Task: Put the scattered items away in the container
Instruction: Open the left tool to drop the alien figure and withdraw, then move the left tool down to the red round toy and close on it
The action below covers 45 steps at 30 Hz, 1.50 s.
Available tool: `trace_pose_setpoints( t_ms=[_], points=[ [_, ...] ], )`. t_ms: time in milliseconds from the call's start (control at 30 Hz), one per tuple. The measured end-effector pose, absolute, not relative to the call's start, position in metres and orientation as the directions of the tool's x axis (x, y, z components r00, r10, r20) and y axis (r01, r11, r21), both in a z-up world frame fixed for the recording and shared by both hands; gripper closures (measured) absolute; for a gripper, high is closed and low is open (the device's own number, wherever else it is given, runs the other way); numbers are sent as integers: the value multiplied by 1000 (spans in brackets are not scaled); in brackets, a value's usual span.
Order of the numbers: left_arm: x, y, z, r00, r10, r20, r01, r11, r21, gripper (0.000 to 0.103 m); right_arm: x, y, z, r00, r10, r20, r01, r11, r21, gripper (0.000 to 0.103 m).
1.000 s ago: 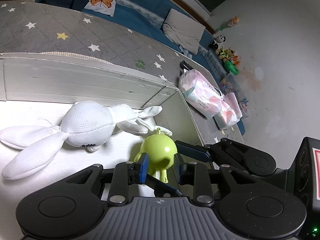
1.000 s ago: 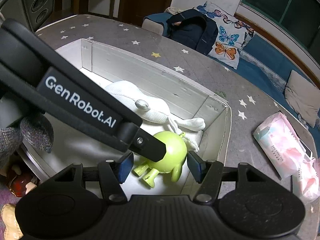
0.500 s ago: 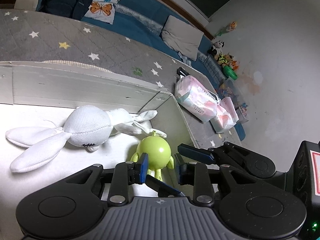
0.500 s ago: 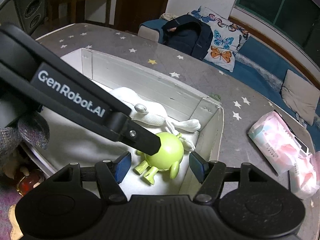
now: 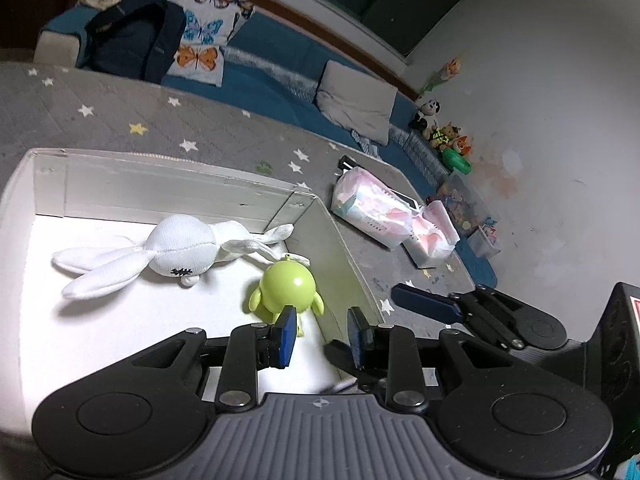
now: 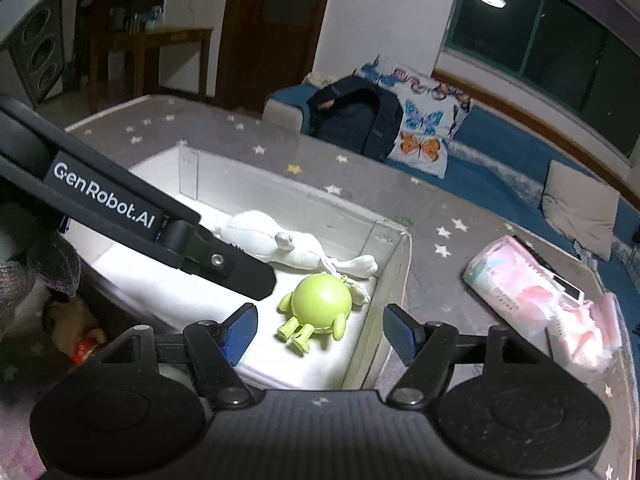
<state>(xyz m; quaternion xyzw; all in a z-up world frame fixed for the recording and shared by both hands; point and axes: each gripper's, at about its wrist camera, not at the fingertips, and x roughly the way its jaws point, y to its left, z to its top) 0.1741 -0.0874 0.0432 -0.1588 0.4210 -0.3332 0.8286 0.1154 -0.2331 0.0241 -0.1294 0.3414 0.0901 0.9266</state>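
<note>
Two toys already lie inside the white open-topped cardboard box (image 6: pixel 394 264) at frame centre: a white plush rabbit (image 5: pixel 168 250) along its far wall and a round lime-green plastic figure (image 6: pixel 320 302) near its right corner, just beside the rabbit's limbs. Both claws hover above the box empty, the left claw (image 5: pixel 322 336) parted narrowly and the right claw (image 6: pixel 320 330) spread wide, while pink-and-white plastic-wrapped tissue packs (image 6: pixel 532 280) remain on the grey star-patterned mat (image 6: pixel 432 208) at right, so tidying looks unfinished. White lettering on the left claw's black arm reads "GenRobot.AI"; print on the packs is too small to read.
</note>
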Motion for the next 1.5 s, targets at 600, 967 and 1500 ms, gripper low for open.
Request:
trace_pose_setpoints(
  t_ms=[600,967,1500],
  points=[
    [84,-83,34,447,-676,-586,453,736,-503,73,10,-235,9,808,84,-583,-202,969,-141,19],
    [64,-88,14,391,-690,-610,433,722,-539,72,-14,-227,-11,791,91,-605,-181,979,-90,19],
    [64,-97,5,364,-692,-623,426,719,-549,72,-18,-227,-33,763,112,-636,-151,988,-8,19]
  ],
)
